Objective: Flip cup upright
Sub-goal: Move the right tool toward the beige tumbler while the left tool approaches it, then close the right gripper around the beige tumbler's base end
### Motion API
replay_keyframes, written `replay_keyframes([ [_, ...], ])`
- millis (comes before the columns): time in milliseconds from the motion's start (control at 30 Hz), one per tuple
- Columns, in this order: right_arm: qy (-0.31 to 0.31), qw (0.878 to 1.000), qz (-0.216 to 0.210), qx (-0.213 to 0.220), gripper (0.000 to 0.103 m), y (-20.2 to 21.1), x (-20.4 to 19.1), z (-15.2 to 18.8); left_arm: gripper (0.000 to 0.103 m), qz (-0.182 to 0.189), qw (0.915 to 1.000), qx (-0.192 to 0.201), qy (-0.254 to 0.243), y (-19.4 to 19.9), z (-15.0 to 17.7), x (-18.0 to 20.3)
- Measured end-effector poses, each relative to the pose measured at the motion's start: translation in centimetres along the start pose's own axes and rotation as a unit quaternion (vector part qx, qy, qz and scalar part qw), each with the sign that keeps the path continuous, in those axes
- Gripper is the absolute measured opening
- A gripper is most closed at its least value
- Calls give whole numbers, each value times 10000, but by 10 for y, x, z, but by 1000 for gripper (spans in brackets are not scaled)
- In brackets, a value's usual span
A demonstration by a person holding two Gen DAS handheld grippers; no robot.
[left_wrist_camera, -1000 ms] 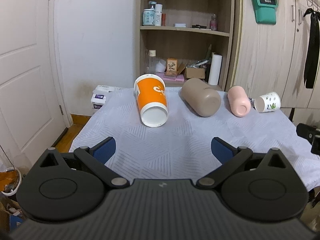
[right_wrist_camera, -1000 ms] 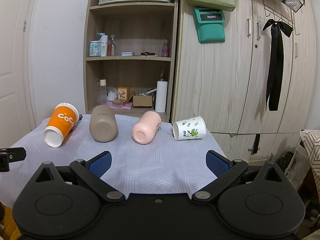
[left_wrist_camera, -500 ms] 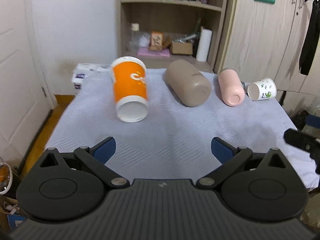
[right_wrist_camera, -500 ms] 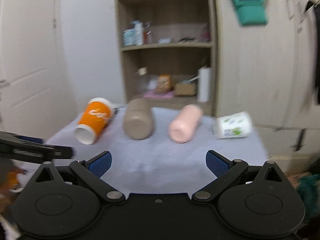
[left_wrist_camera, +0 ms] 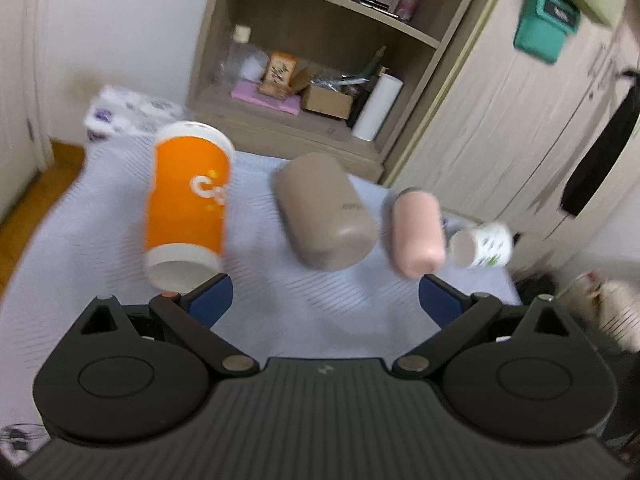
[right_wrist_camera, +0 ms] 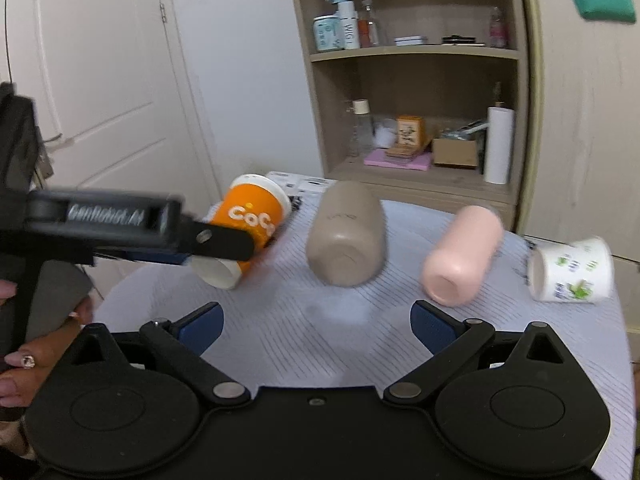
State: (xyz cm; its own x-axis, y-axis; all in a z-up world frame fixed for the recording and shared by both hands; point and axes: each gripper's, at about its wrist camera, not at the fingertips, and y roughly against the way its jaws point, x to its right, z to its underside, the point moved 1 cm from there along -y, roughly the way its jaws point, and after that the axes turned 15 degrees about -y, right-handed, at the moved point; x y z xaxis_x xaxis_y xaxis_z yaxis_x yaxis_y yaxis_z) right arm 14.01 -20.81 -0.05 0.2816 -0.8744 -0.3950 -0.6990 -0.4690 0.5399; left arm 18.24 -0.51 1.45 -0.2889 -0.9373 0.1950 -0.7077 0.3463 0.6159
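**Four cups lie on their sides**

The orange cup (left_wrist_camera: 186, 204) lies on the cloth (left_wrist_camera: 320, 312), leftmost in the row. The left gripper (left_wrist_camera: 324, 300) is open, just beside its base. The right gripper (right_wrist_camera: 316, 322) is open too, over the cloth.

Four cups on table (left_wrist_camera: 320, 312) in a row, left to right: paper cup (left_wrist_camera: 188, 204), tumbler (left_wrist_camera: 324, 212), slim tumbler (left_wrist_camera: 416, 232), small cup (left_wrist_camera: 484, 246); shelf unit (left_wrist_camera: 320, 60) behind.

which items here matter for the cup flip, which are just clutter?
Job:
orange cup, on its side
tan cup, on its side
pink cup, on its side
small white cup, on its side
left gripper, open
right gripper, open

Clutter:
paper towel roll
shelf bottles
cardboard box
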Motion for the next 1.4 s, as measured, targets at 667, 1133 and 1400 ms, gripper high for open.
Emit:
replay_keyframes([
  [667, 305, 9984, -64, -480, 96, -103, 10, -44, 90, 274, 9963, -115, 801, -56, -30, -19],
  [1133, 546, 9973, 246, -429, 83, -131, 17, -49, 90, 285, 9959, -24, 859, -59, -28, -28],
  [1400, 318, 9978, 284, -511, 83, -115, 14, -38, 90, 611, 9942, -165, 872, -49, -17, -23],
])
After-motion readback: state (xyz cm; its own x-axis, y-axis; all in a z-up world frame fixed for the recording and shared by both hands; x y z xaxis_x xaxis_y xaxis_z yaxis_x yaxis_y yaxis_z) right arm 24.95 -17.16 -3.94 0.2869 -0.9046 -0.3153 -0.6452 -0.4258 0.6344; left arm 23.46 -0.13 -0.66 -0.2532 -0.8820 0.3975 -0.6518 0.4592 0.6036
